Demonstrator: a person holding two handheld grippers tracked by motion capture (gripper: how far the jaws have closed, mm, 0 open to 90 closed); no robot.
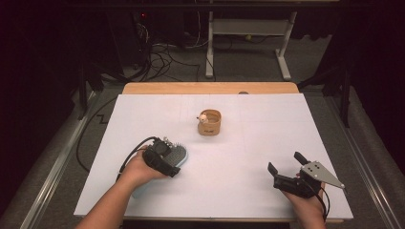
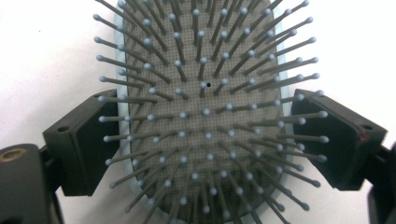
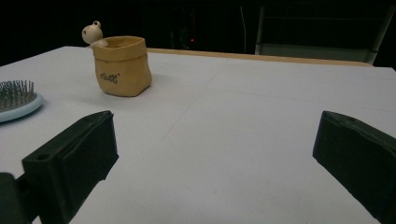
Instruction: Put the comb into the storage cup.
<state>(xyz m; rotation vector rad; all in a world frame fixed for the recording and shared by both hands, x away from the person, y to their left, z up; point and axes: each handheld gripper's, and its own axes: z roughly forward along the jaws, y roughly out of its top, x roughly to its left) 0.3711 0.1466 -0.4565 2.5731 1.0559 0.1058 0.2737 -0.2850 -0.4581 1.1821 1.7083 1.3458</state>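
Note:
A light-blue paddle hairbrush (image 1: pixel 180 153) (image 2: pixel 205 112) lies bristles-up on the white table sheet (image 1: pixel 248 143). My left gripper (image 1: pixel 173 157) (image 2: pixel 205 140) hangs right over the brush head, open, with one jaw at each side of the head and close to its rim. My right gripper (image 1: pixel 286 162) (image 3: pixel 210 154) rests low near the front right of the table, open wide with nothing between its jaws. A tan pot (image 1: pixel 210 123) (image 3: pixel 122 65) with a small cream figure (image 1: pixel 203 117) (image 3: pixel 92 32) on its rim stands mid-table. The hairbrush (image 3: pixel 16 100) also shows at the left edge of the right gripper view.
The wooden tabletop edge (image 1: pixel 210 88) shows behind the white sheet. Beyond it, on the dark floor, are cables (image 1: pixel 162 57) and a white desk frame (image 1: pixel 248 28). Bare sheet lies between the pot and my right gripper.

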